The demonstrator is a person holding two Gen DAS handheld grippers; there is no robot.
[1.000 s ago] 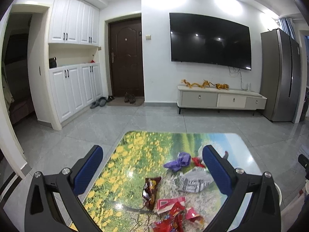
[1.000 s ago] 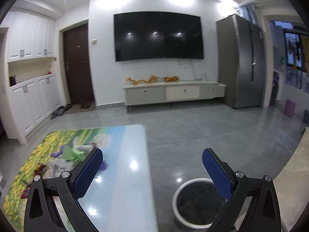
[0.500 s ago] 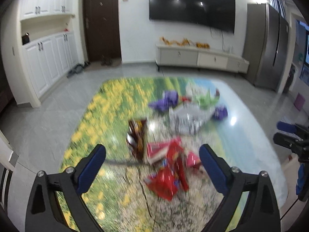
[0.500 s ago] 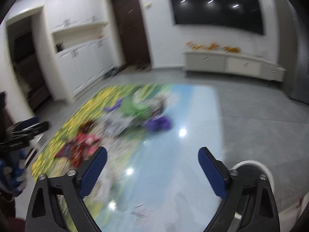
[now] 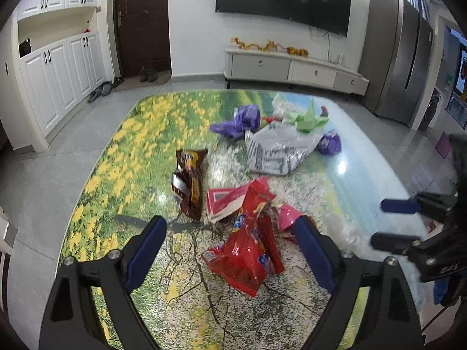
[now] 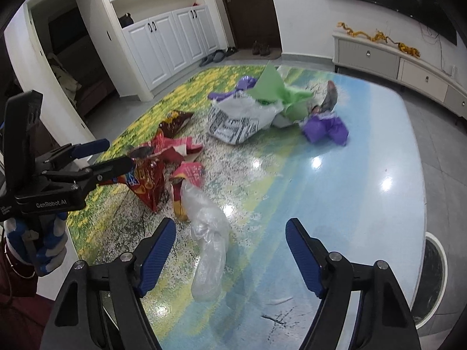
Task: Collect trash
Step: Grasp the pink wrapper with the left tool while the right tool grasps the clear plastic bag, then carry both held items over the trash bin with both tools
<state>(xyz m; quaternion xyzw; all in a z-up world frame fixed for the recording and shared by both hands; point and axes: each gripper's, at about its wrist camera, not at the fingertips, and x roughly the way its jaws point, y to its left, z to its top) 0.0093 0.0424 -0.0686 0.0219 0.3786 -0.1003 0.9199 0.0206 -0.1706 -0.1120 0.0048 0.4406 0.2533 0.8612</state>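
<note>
Left hand-held gripper (image 5: pixel 229 243) released, jaws just closing, straddling red wrapper (image 5: pixel 248 250); right hand-held gripper (image 6: pixel 230 246) released, jaws just closing, over clear plastic bag (image 6: pixel 208 233) near surface (image 6: pixel 364 204) edge.

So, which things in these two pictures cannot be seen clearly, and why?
- Trash bin, right wrist view: only part of its white rim and dark inside shows, cut by the table edge and the right gripper's frame.
- Pink wrapper, left wrist view: partly covered by the red snack bag and a finger of the left gripper.
- Print on the grey-white bag: too blurred to read.
</note>
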